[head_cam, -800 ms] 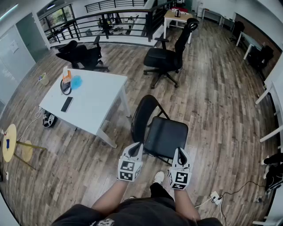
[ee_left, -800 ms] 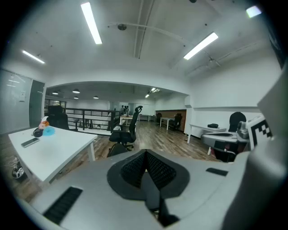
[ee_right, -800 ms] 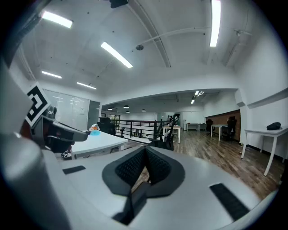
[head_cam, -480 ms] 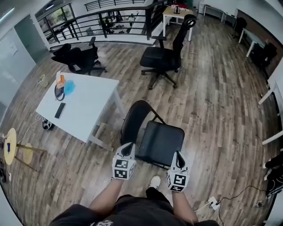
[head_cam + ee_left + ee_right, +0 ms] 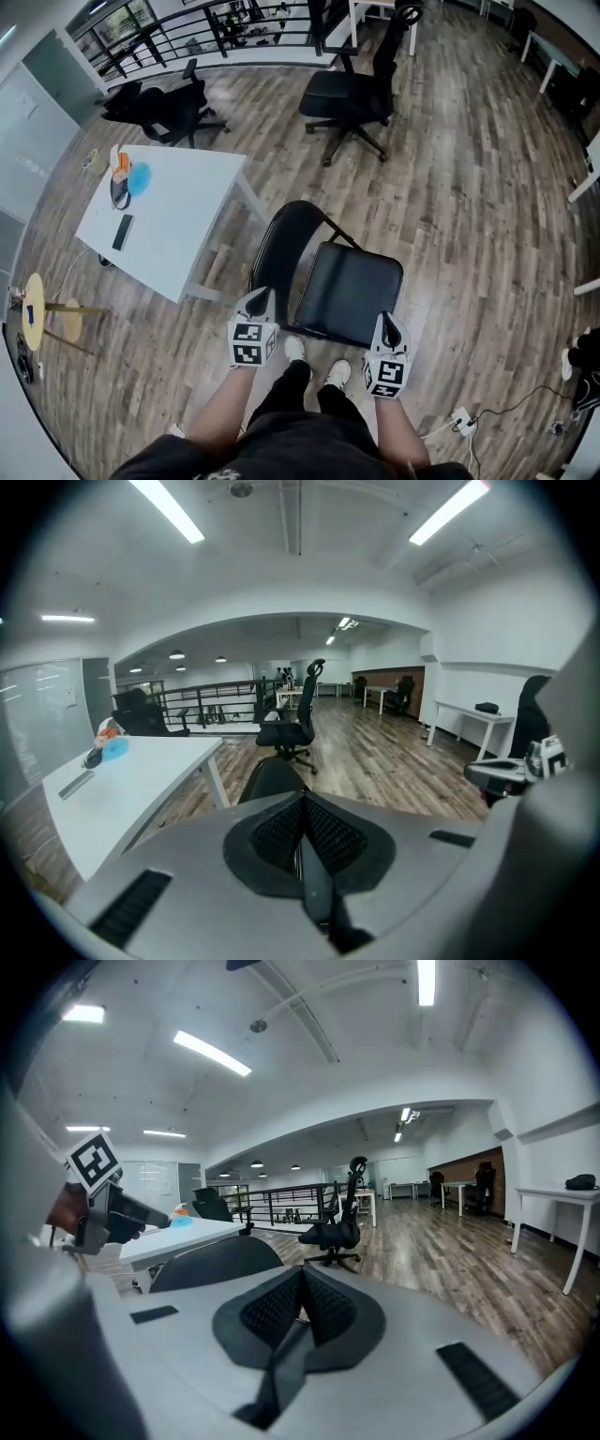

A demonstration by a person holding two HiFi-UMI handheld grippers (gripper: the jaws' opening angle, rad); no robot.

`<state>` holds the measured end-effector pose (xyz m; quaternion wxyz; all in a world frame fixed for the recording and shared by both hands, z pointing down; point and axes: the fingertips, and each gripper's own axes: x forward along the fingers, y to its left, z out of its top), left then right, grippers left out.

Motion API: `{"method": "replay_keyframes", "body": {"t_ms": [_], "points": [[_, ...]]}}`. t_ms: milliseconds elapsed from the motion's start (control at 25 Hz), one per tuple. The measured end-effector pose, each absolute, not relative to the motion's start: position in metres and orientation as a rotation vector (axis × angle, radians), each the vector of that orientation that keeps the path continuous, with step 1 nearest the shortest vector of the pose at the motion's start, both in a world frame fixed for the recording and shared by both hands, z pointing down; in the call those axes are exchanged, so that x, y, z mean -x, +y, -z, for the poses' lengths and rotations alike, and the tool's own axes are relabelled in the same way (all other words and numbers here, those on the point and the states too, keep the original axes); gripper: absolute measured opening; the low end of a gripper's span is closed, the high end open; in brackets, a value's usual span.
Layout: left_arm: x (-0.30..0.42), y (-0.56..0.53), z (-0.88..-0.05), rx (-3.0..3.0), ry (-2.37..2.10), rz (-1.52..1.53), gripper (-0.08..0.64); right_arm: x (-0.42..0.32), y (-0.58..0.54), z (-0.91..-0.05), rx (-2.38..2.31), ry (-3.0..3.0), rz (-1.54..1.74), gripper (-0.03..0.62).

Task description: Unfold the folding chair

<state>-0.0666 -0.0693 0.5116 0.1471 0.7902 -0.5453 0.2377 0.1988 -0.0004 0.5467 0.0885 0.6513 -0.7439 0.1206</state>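
I'm keeping the left claw point(image 5: 260, 300) and right claw point(image 5: 387, 324) clenched on nothing, near the front corners of the folding chair point(image 5: 345, 292), which is standing open on the floor. Any uneven push risks sliding it toward the counter point(image 5: 178, 220).

The folding chair point(image 5: 347, 291) is seen steeply from head height at frame centre; both gripper views are aimed low across the room; the white table point(image 5: 178, 216) and office chair point(image 5: 342, 94) are shared by all.
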Motion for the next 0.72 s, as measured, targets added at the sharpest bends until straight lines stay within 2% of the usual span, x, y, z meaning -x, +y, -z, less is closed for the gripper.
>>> {"method": "replay_keyframes", "body": {"t_ms": [440, 480, 520, 600, 680, 720], "points": [[0.089, -0.142, -0.554, -2.170, -1.562, -0.891, 0.007, -0.233, -0.037, -0.650, -1.903, -2.099, -0.552, 0.014], [0.092, -0.147, -0.558, -2.163, -1.545, -0.916, 0.025, -0.237, -0.037, -0.662, -1.897, -2.084, -0.595, 0.015], [0.095, -0.153, -0.564, -2.152, -1.524, -0.938, 0.081, -0.242, -0.037, -0.675, -1.890, -2.072, -0.641, 0.015], [0.101, -0.163, -0.577, -2.122, -1.476, -0.978, 0.149, -0.250, -0.040, -0.700, -1.872, -2.064, -0.740, 0.023], [0.105, -0.173, -0.592, -2.090, -1.428, -1.000, 0.210, -0.261, -0.041, -0.726, -1.856, -2.064, -0.852, 0.124], [0.105, -0.177, -0.600, -2.081, -1.400, -1.014, 0.230, -0.269, -0.039, -0.740, -1.854, -2.059, -0.912, 0.153]]}}
